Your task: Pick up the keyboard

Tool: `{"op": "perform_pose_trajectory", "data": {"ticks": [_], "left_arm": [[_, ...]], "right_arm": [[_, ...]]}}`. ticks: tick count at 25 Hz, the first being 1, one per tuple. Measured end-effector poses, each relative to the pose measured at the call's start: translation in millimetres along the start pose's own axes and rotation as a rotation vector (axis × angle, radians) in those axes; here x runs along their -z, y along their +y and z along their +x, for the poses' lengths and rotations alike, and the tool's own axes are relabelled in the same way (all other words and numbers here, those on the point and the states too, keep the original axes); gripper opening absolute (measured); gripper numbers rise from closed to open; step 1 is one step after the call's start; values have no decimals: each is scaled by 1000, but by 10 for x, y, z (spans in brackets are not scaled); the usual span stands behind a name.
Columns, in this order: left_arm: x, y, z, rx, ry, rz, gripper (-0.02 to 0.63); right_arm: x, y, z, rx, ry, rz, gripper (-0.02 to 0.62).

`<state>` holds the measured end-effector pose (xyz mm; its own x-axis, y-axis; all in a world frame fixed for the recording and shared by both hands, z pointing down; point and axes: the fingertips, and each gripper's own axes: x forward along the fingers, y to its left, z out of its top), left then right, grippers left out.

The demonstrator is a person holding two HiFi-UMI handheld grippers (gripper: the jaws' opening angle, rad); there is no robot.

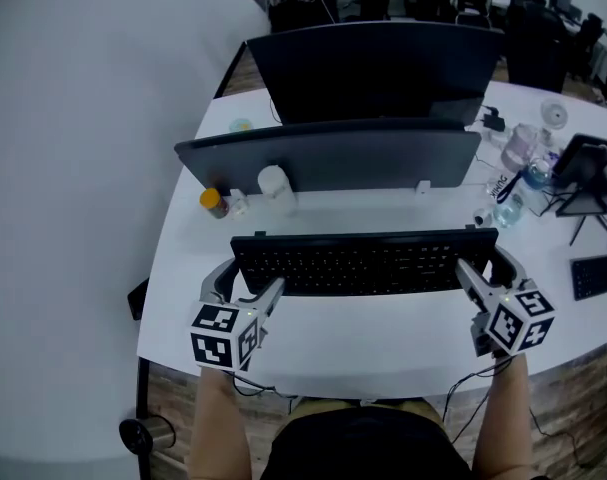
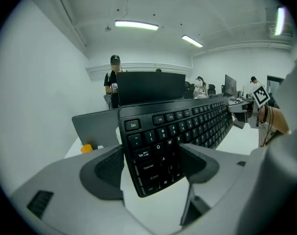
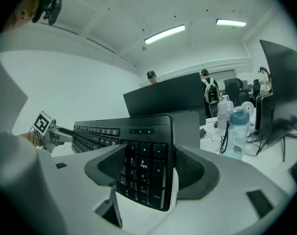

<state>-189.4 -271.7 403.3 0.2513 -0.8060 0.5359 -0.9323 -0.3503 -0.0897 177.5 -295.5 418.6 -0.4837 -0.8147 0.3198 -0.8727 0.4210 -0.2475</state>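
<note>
The black keyboard (image 1: 363, 263) is held at both ends and hangs roughly level a little above the white table (image 1: 383, 338). My left gripper (image 1: 243, 283) is shut on its left end. In the left gripper view the jaws (image 2: 150, 165) clamp the end with the Esc, Tab and Caps Lock keys (image 2: 153, 151). At the other end my right gripper (image 1: 493, 273) is shut on the number pad. The right gripper view shows the jaws (image 3: 148, 168) pressing the keyboard's (image 3: 138, 155) front and back edges.
Behind the keyboard stand a grey panel (image 1: 328, 158) and a dark monitor (image 1: 373, 68). An orange-capped vial (image 1: 214, 202) and a white object (image 1: 273, 181) sit at left. Bottles (image 1: 518, 183), a tablet on a stand (image 1: 583, 168) and a second keyboard (image 1: 595, 275) are at right.
</note>
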Motion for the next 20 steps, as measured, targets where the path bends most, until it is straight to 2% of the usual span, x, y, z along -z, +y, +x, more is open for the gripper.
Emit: {"op": "perform_pose_trajectory", "data": {"ticks": [5,11,20], "left_arm": [[-323,16,-237,-27,-77,36,350],[-491,-18,-483,-63,-129,62,350],[-738,-136,-721,-79,-202,82,350]], "right_arm": [[-328,97,-148,-13,-76,-30,308],[-470,161,-261,-41,-123,-41,308],[-799,218,-567,-38,-211,-102,308]]}}
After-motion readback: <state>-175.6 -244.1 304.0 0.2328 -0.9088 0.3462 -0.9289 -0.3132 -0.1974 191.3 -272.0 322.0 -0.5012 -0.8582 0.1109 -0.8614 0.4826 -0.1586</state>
